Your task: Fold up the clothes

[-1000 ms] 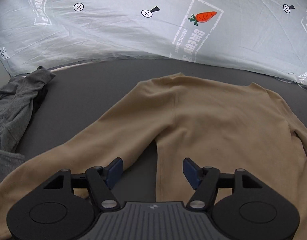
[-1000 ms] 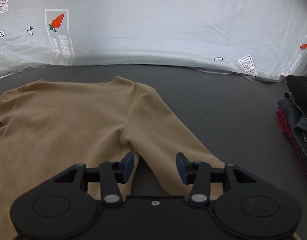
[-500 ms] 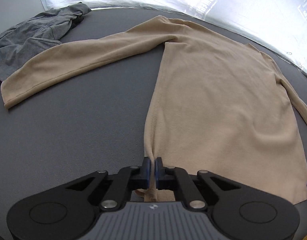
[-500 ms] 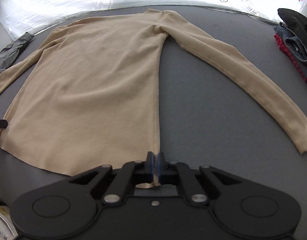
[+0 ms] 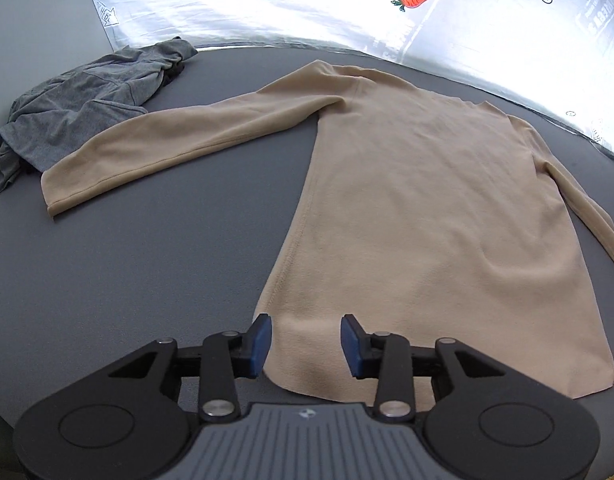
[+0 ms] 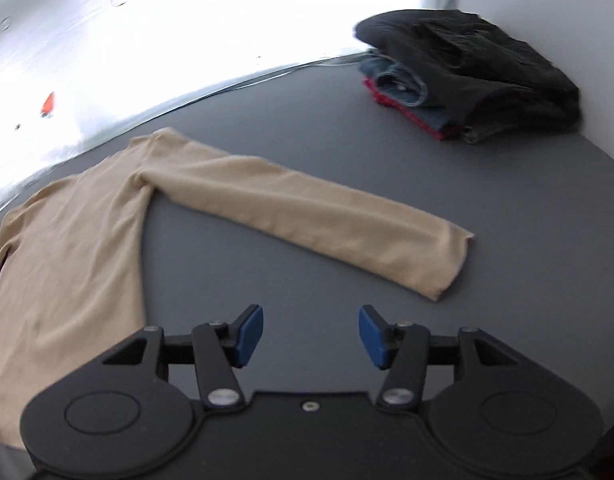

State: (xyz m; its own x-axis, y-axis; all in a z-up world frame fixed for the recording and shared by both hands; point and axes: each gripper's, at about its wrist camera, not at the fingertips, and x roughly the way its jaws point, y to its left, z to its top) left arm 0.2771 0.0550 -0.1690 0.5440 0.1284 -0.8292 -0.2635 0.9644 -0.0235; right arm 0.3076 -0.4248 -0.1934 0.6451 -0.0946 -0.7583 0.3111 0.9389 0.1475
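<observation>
A tan long-sleeved shirt lies flat on the dark grey table, sleeves spread out to either side. My left gripper hovers over the shirt's near hem corner; its jaws are opening, and the cloth lies under them untouched by the blue pads. In the right wrist view the shirt is at the left, with its sleeve stretching right to a cuff. My right gripper is over bare table beside the shirt's edge, its jaws opening with nothing between them.
A crumpled grey garment lies at the far left of the table. A stack of folded dark, denim and red clothes sits at the far right. A white printed sheet runs along the back edge.
Both grippers, shut on the shirt's hem corners half a second ago, have let go and opened. The right gripper has swung right, off the shirt.
</observation>
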